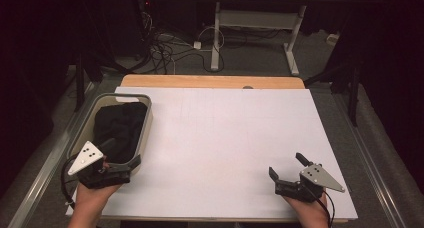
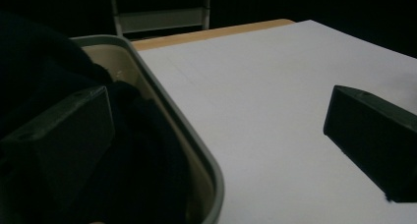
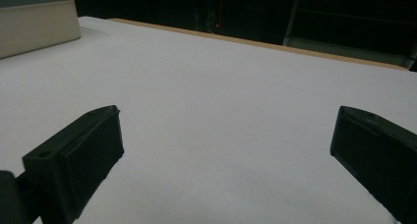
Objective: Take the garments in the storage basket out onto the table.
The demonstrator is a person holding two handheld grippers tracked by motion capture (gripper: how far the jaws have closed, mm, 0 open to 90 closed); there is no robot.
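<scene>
With our left gripper (image 1: 121, 160) spread astride the near rim of the grey bin (image 1: 146, 133) at the tabletop's left edge and our right gripper (image 1: 288, 166) open over bare tabletop, we judge the dark cloth (image 1: 120, 125) bundled inside to be soft, light and limp, best pinched at a raised fold.

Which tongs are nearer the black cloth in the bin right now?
Left. The left tongs straddle the bin's near rim, one jaw inside against the black cloth. The right tongs sit open over the white tabletop, far across from the bin.
</scene>
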